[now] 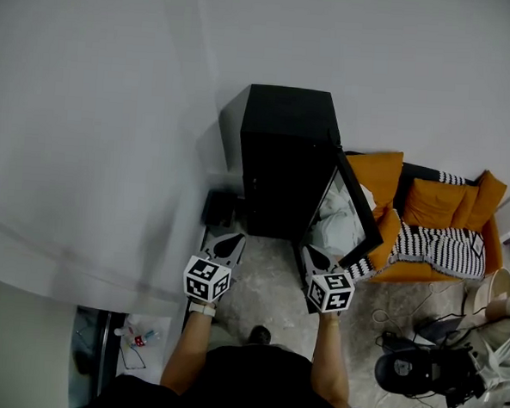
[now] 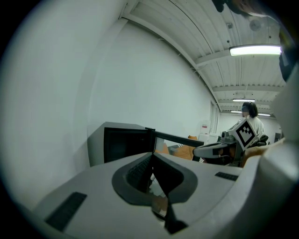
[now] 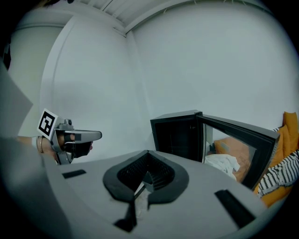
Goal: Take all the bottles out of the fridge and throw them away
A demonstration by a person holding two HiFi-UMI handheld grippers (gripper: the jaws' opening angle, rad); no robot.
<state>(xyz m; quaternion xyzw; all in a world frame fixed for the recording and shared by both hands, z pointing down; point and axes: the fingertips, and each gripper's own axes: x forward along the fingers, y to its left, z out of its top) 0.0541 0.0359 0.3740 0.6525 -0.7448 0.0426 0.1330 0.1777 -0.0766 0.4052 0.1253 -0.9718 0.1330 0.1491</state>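
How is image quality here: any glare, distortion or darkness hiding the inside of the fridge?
Head view: soft even light, wall bowed by the wide lens; the open fridge is seen from above, interior hidden. Left gripper view: black fisheye corners, ceiling light blown out. Right gripper view: same dark corners; fridge interior too dark to show contents.

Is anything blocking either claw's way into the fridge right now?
Nothing visible. The fridge has its door swung open to the right; only floor lies between it and the left claw and right claw, both shut, empty. Its dark interior shows no bottles.
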